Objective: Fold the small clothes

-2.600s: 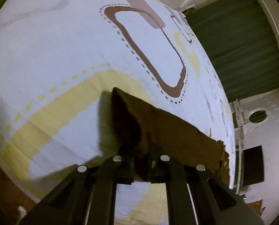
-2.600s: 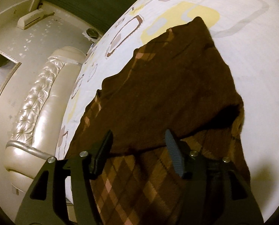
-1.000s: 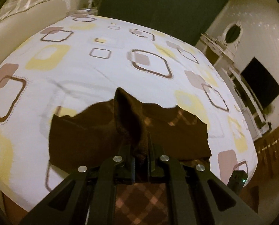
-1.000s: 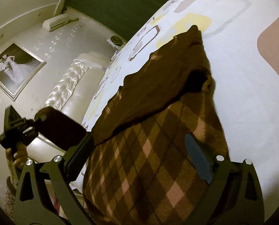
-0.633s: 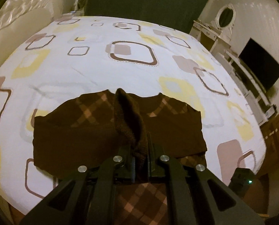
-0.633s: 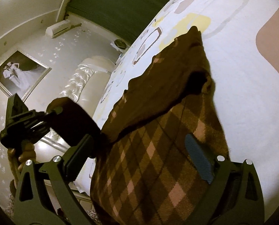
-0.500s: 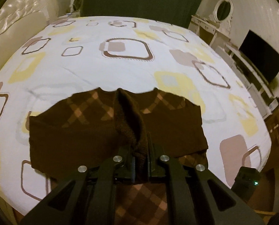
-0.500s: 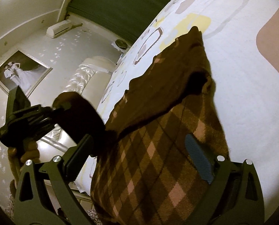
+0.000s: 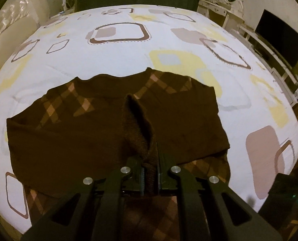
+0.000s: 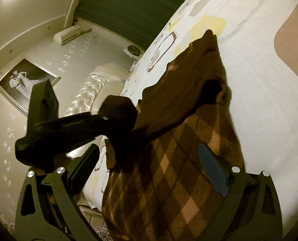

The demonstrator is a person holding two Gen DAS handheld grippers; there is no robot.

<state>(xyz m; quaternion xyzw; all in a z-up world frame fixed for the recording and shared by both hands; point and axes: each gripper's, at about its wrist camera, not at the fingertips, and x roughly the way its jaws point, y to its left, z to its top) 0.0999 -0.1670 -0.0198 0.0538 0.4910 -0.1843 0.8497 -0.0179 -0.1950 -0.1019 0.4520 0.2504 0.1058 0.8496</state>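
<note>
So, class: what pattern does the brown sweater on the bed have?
The sweater has a diamond check in dark brown and tan; the right wrist view shows it best.

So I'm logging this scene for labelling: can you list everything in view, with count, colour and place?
sweater: one, dark brown with tan argyle, spread on the bed, upper layer folded over
bed cover: one, white with yellow and brown squares, under the sweater
headboard: one, cream tufted, far end
curtain: one, dark green, back wall
television: one, black, right side
framed photo: one, on wall
left claw: shut on sweater
right claw: open, over the argyle part
</note>
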